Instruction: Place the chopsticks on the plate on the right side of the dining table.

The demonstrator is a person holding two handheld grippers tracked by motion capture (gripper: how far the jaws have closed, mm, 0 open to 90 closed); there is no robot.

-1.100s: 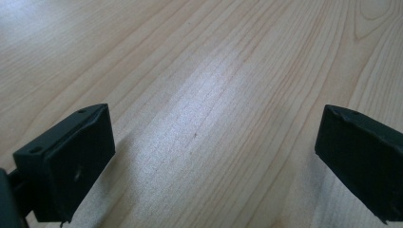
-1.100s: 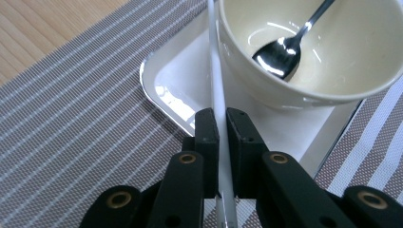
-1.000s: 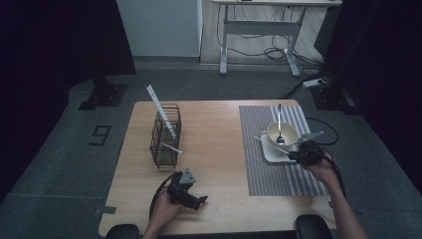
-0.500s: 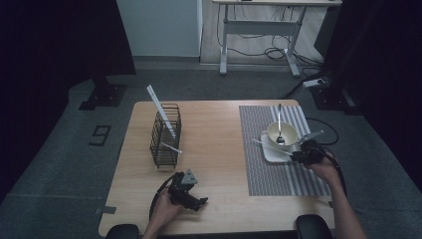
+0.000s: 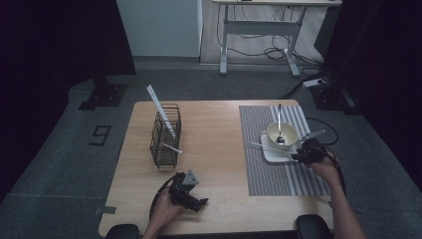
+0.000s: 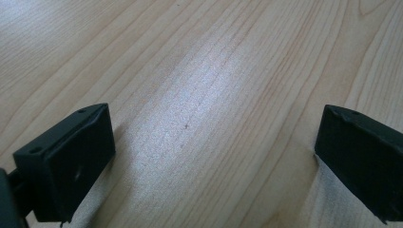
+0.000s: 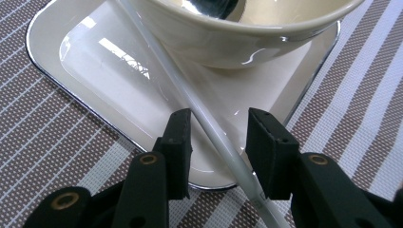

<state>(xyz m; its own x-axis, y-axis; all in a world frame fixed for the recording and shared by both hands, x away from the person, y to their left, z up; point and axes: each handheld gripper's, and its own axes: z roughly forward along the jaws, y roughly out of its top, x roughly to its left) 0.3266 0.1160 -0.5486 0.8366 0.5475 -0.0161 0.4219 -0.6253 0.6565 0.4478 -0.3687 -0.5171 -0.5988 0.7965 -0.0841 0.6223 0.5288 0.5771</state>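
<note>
A thin white stick [image 7: 199,111] lies across the white square plate [image 7: 109,71], against the cream bowl [image 7: 228,33] that holds a spoon [image 7: 209,7]. My right gripper [image 7: 218,124] is open, one jaw on each side of the stick's near end, with small gaps to it. From above, the right gripper [image 5: 299,157] sits at the plate's [image 5: 267,153] right front corner beside the bowl [image 5: 282,133], and the stick [image 5: 271,148] runs left of it. My left gripper [image 5: 201,203] rests low on the wood near the front edge, open [image 6: 214,142], nothing between its jaws.
A black wire rack [image 5: 165,135] stands at the table's left centre with white sticks [image 5: 160,109] leaning out of it. The plate sits on a striped placemat [image 5: 268,174] that covers the right side. A cable loops off the table's right edge.
</note>
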